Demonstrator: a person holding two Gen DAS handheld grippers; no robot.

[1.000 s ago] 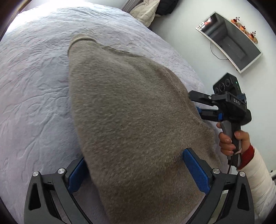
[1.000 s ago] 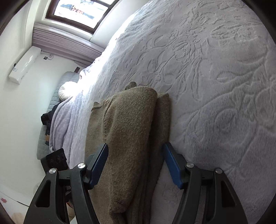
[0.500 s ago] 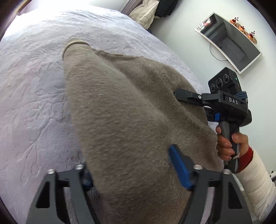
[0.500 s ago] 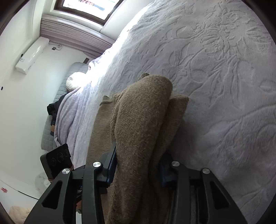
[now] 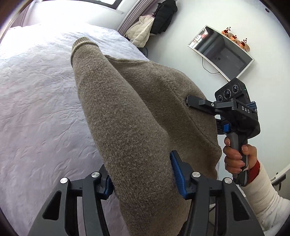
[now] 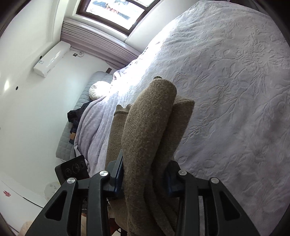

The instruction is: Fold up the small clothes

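Observation:
A brown knitted sweater lies partly folded on the lilac bedspread. My left gripper is shut on a thick fold of it near its near edge, and its sleeve with the ribbed cuff stretches away. My right gripper is shut on bunched layers of the same sweater. In the left wrist view the right gripper bites the sweater's right side, with a hand on its handle. The sweater is raised off the bed at both grips.
The embossed bedspread stretches far and right. A wall-mounted screen and jackets stand by the wall. An air conditioner, a window and a pillow lie beyond the bed.
Both grippers have closed on the sweater's folds from open. The sweater has been lifted and bunched, and its sleeve now rises off the bed.

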